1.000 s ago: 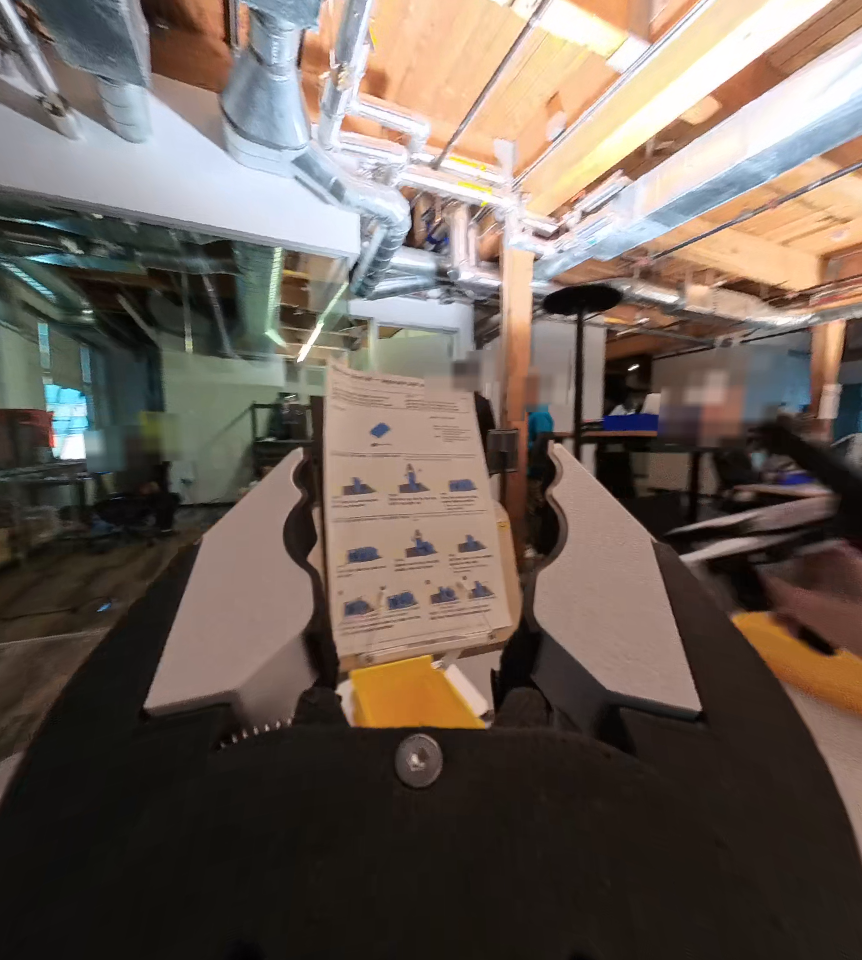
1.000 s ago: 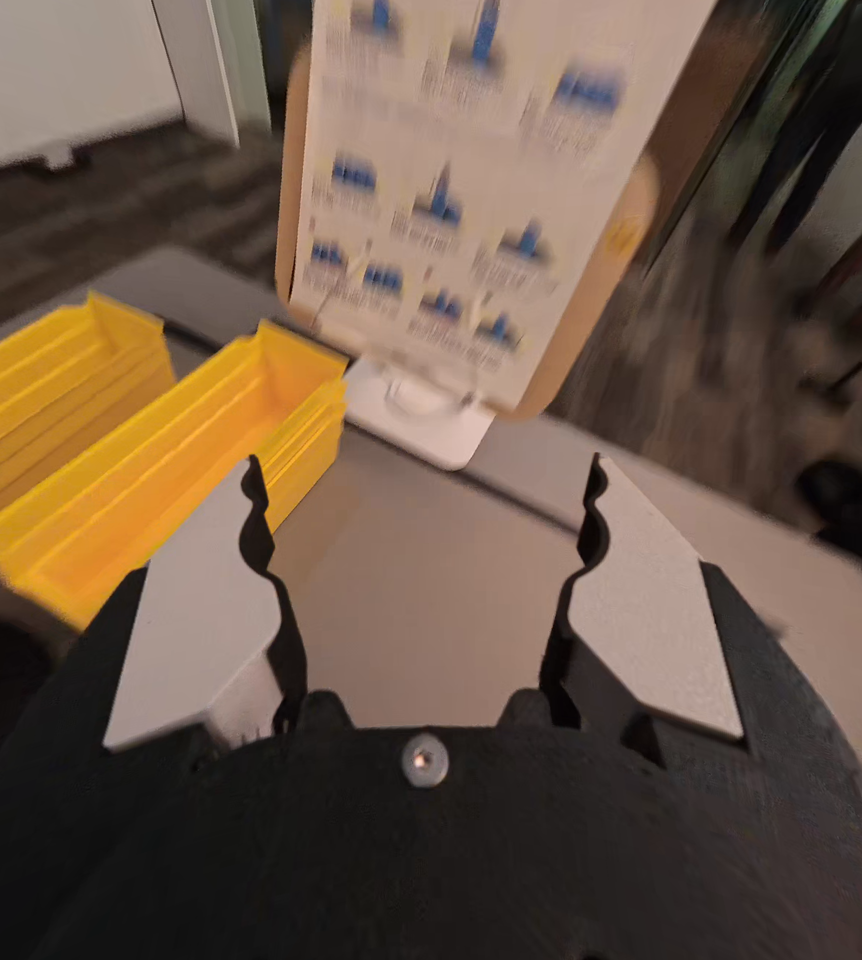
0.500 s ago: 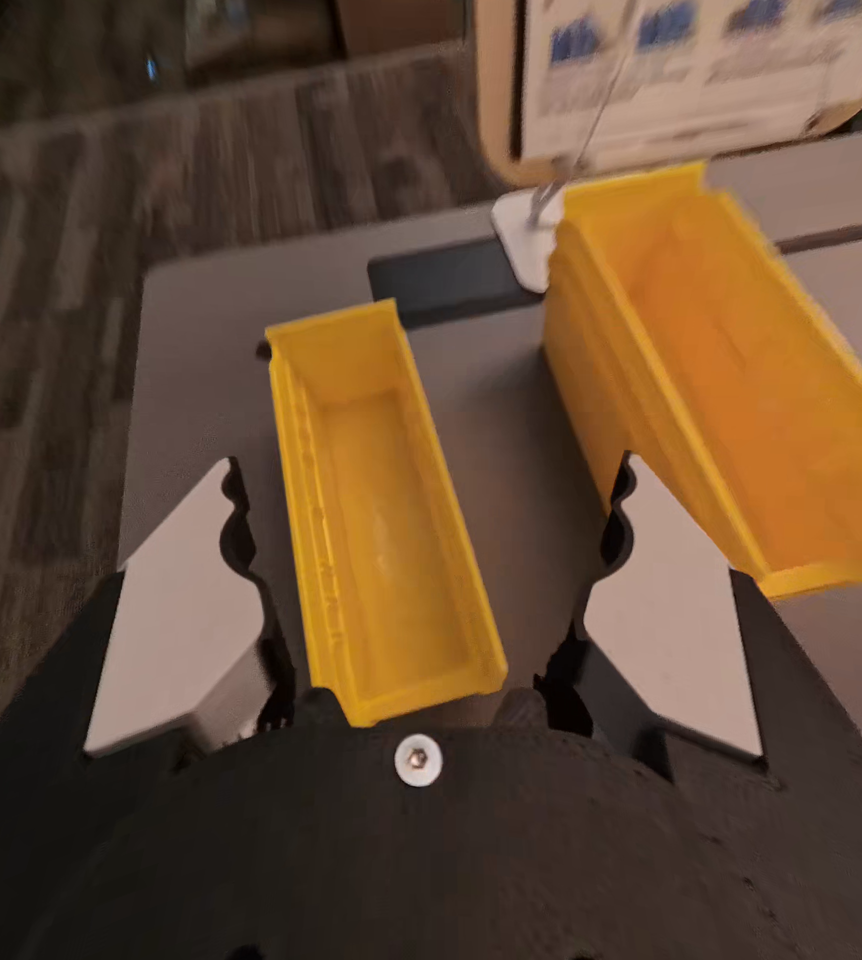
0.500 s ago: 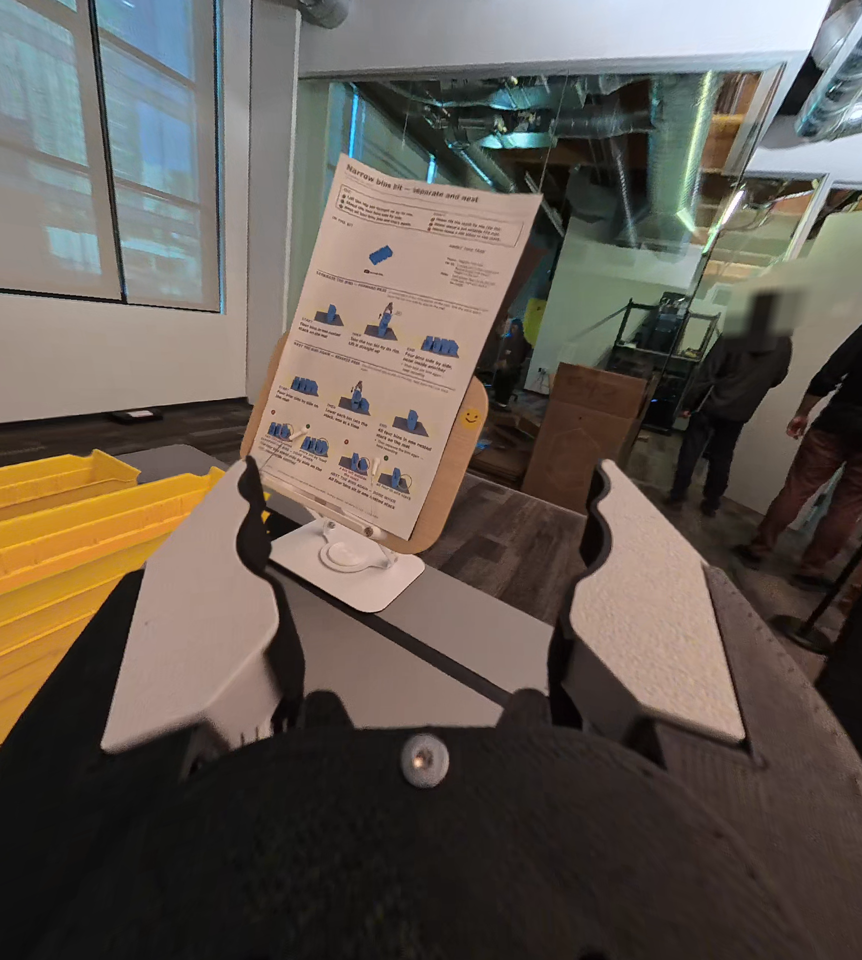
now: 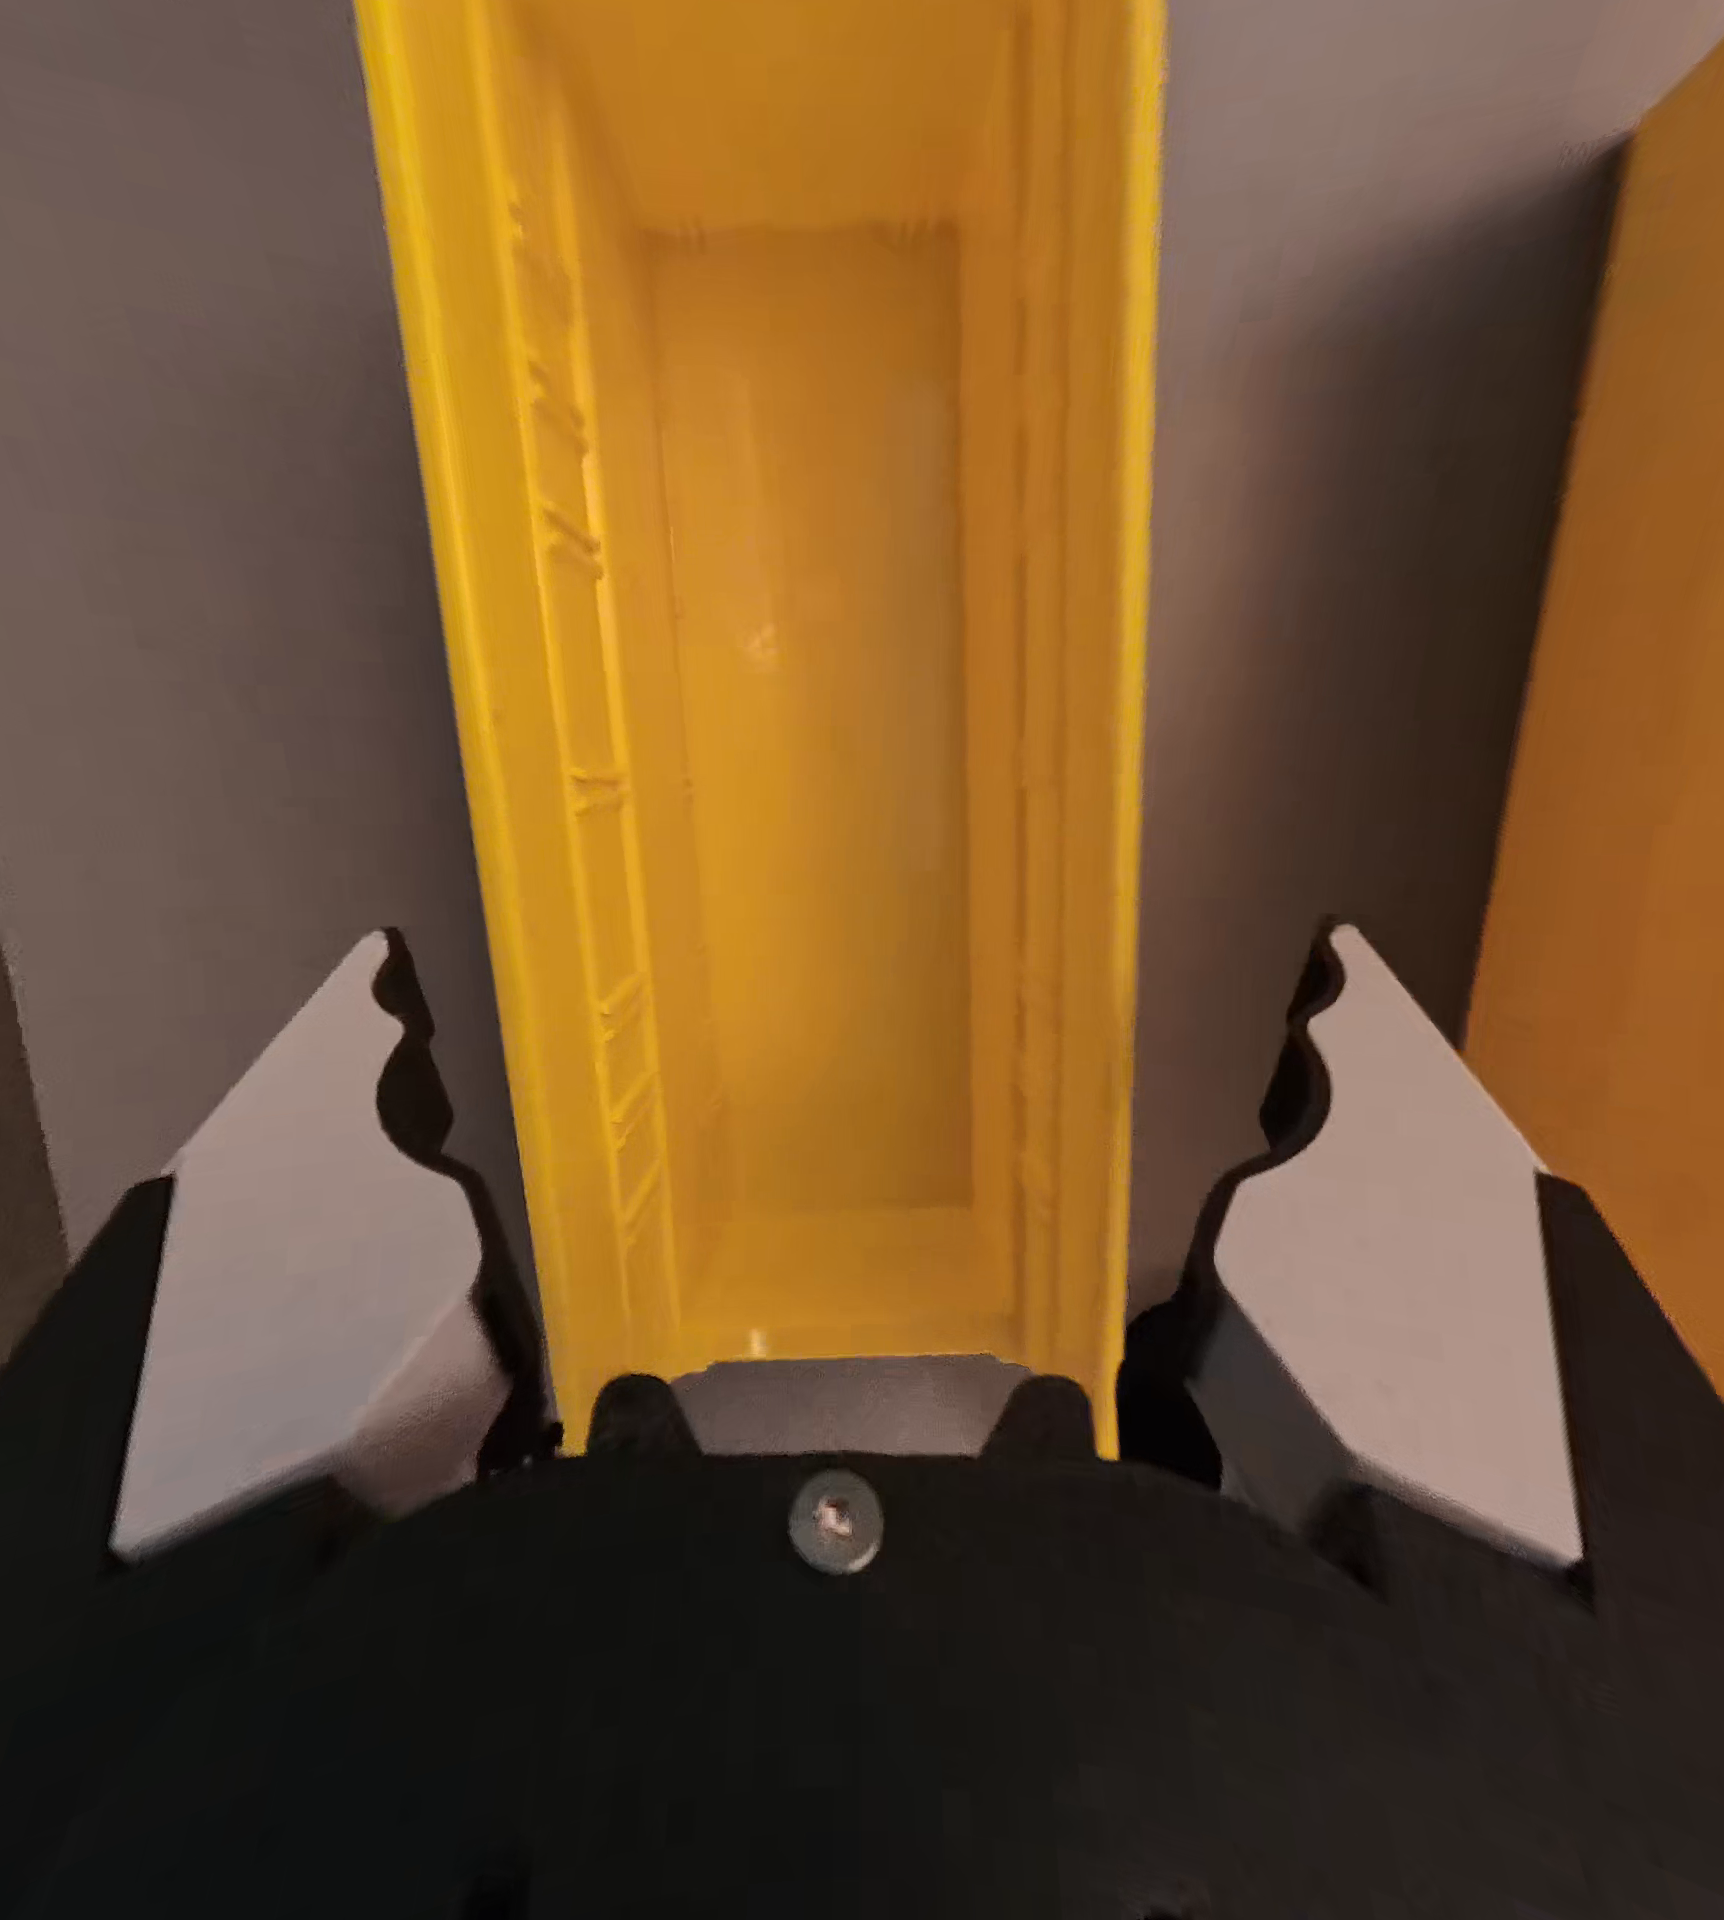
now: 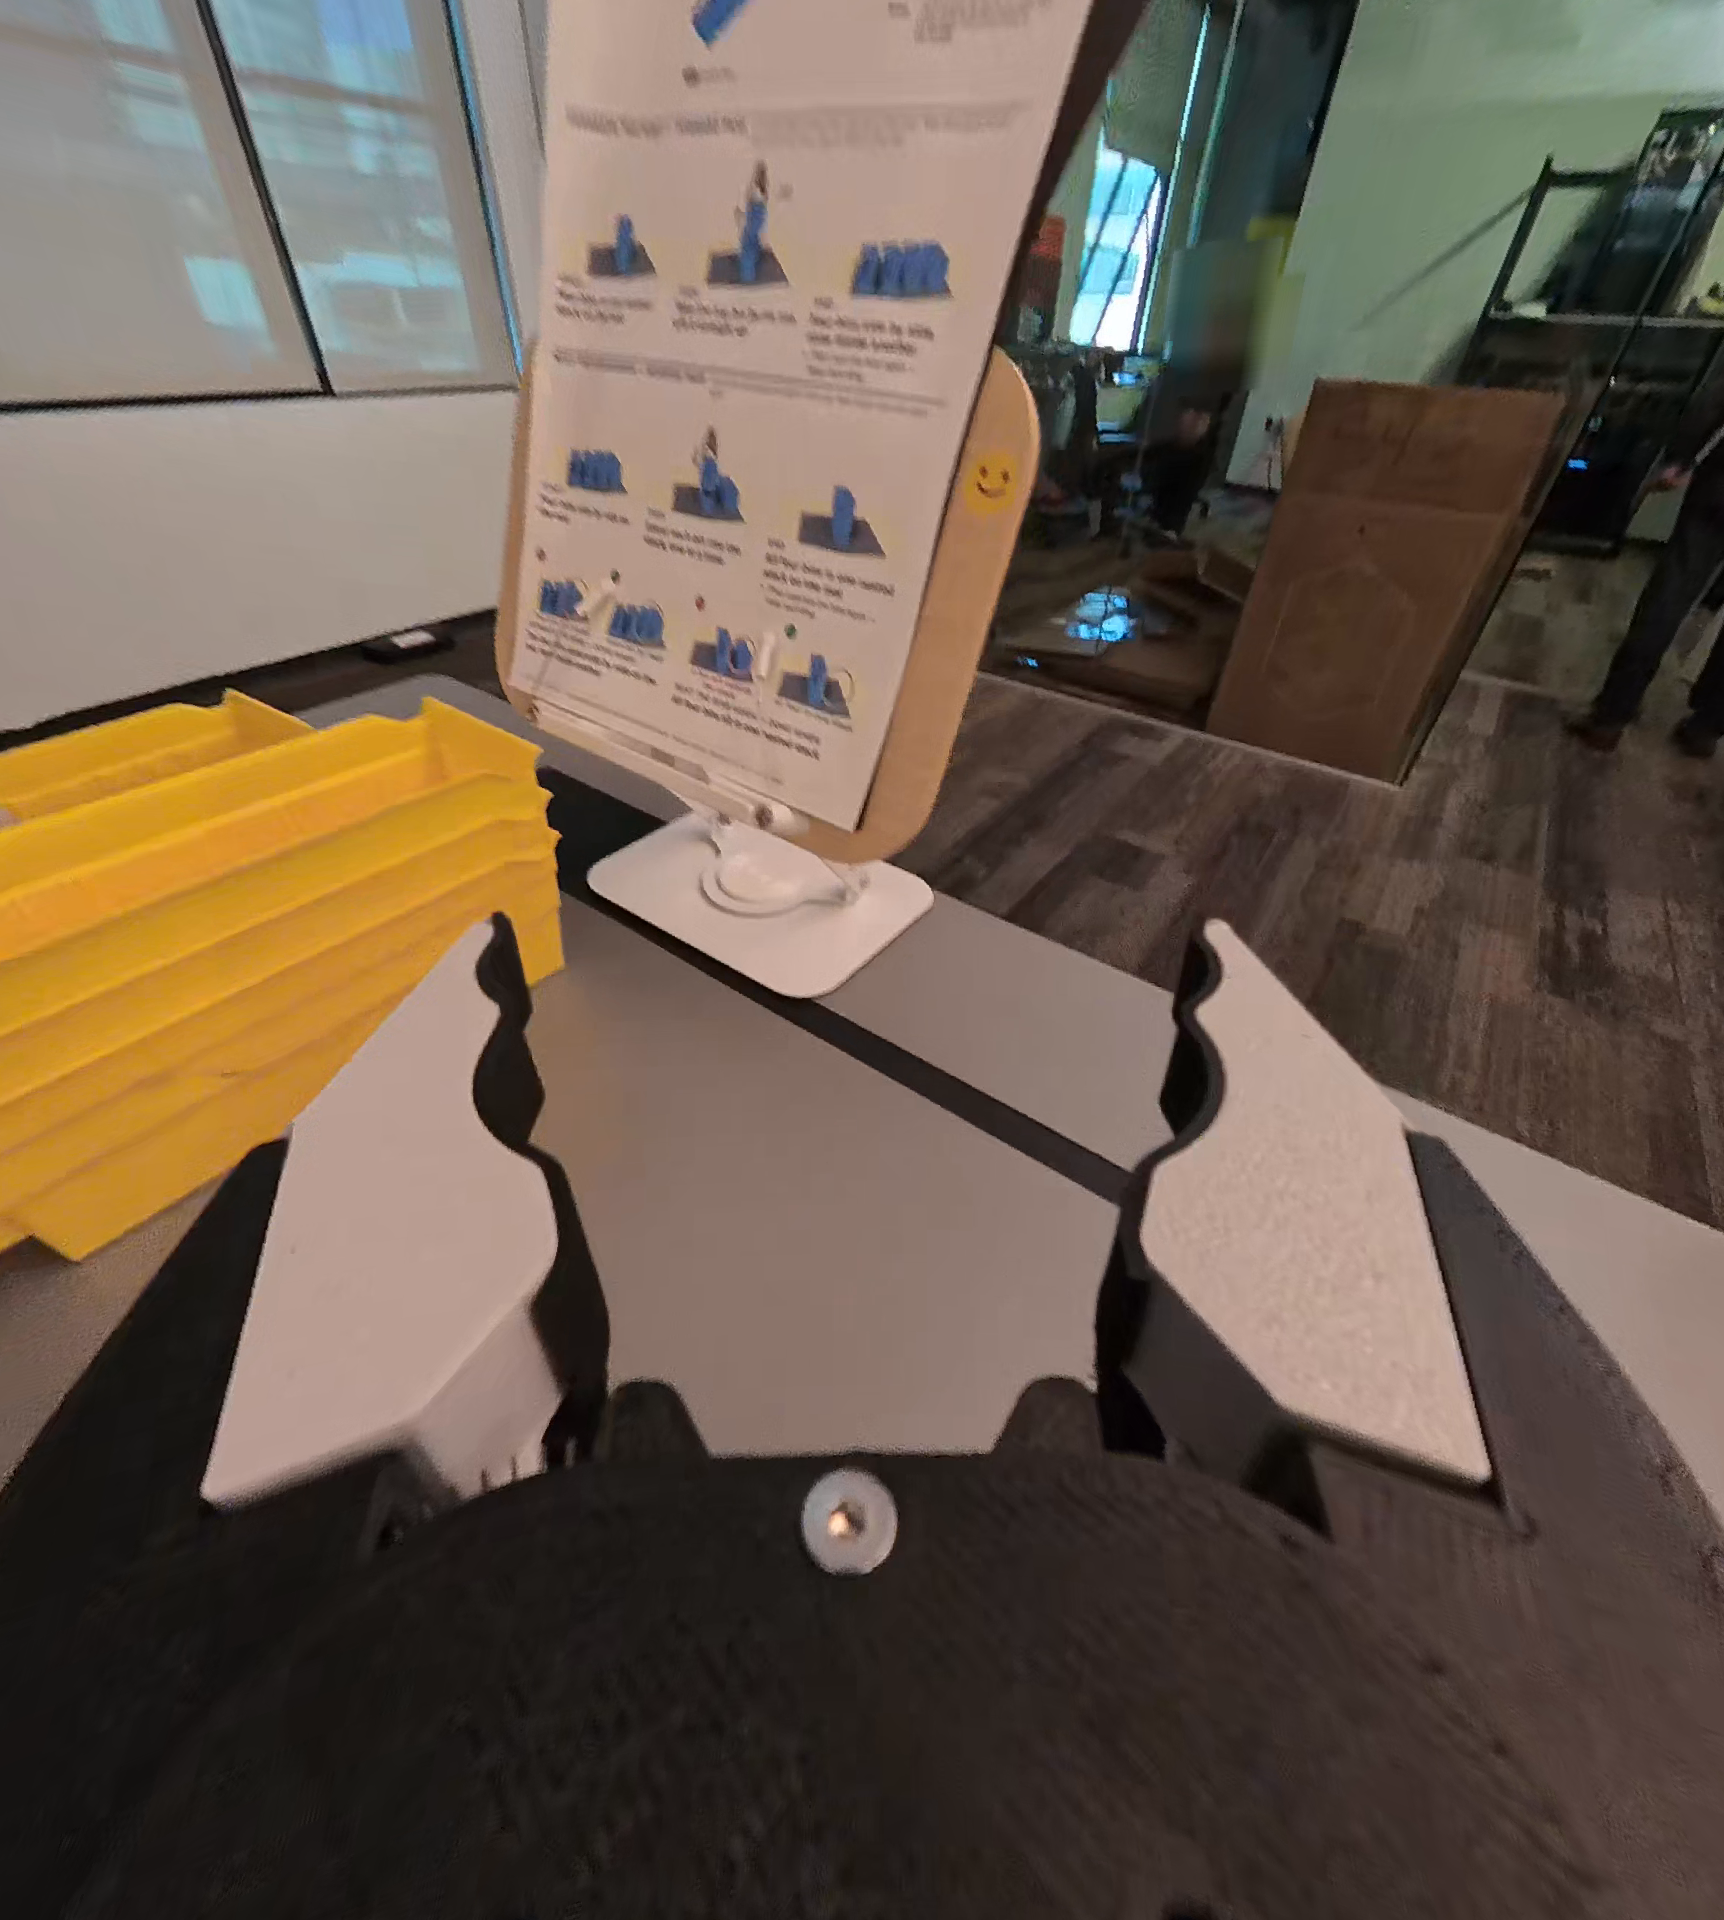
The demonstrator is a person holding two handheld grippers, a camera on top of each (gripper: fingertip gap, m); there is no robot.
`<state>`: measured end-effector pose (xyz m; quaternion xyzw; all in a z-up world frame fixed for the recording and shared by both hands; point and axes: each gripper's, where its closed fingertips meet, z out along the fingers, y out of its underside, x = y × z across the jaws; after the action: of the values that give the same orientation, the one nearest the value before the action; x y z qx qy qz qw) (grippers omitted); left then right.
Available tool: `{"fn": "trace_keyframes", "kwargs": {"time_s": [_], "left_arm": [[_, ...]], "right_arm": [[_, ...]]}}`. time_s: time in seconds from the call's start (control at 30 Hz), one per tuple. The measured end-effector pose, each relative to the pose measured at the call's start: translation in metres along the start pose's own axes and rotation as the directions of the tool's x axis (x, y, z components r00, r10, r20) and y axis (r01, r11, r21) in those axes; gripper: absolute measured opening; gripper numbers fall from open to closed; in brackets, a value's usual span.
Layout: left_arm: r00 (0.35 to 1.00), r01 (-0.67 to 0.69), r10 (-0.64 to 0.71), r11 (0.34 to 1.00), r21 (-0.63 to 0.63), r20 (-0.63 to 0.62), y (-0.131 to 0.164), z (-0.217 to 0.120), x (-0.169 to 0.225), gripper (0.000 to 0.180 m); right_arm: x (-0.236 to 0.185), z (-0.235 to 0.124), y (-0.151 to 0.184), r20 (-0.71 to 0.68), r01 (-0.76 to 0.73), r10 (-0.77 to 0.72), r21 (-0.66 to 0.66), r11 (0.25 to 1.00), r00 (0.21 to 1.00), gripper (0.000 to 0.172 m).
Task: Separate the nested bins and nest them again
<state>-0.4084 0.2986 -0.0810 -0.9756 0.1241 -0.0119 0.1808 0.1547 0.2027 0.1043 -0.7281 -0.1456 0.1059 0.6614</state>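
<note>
In the left wrist view a narrow yellow bin [image 5: 806,727] lies lengthwise on the grey table [image 5: 214,520], running away from me. My left gripper [image 5: 863,933] is wide open and straddles the bin's near end. Grey table shows between each fingertip [image 5: 318,1091] and the bin's walls. The side of the nested yellow bins [image 5: 1668,727] fills the right edge. In the right wrist view my right gripper [image 6: 853,928] is open and empty above the table [image 6: 837,1195]. The nested stack of yellow bins [image 6: 214,935] lies to its left, with the single bin [image 6: 110,758] behind it.
An instruction sheet on a tan board [image 6: 754,468] stands on a white base [image 6: 764,904] at the table's far edge. Beyond lie a wood floor, a cardboard box [image 6: 1377,582] and a person [image 6: 1720,468] at the far right.
My left gripper tipped down from facing the room, came in low over the single bin and opened wider around it. My right gripper's view swung up off the table; its jaws stayed open.
</note>
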Motion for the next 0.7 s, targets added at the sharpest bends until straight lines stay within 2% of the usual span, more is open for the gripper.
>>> {"fn": "trace_keyframes", "kwargs": {"time_s": [0.1, 0.23, 0.33, 0.7], "left_arm": [[0.999, 0.013, -0.009, 0.997, -0.07, 0.047, 0.007, 0.016, -0.007, 0.158], [0.999, 0.049, -0.047, 0.993, -0.104, 0.017, 0.013, 0.029, -0.008, 0.158], [0.998, 0.061, -0.063, 0.991, -0.119, -0.012, 0.015, 0.031, -0.006, 0.157], [0.998, 0.064, -0.068, 0.973, -0.22, -0.007, 0.027, 0.023, -0.003, 0.135]], "right_arm": [[0.011, -0.001, 0.008, -0.013, -0.012, 0.011, -0.034, 0.999, 1.0, 0.124], [0.011, -0.004, 0.003, 0.019, -0.042, 0.042, -0.012, 0.999, 0.999, 0.122], [0.011, -0.005, 0.003, 0.022, -0.045, 0.045, -0.009, 0.999, 0.999, 0.122], [0.014, -0.002, 0.01, 0.032, -0.068, 0.069, -0.03, 0.997, 0.997, 0.12]]}}
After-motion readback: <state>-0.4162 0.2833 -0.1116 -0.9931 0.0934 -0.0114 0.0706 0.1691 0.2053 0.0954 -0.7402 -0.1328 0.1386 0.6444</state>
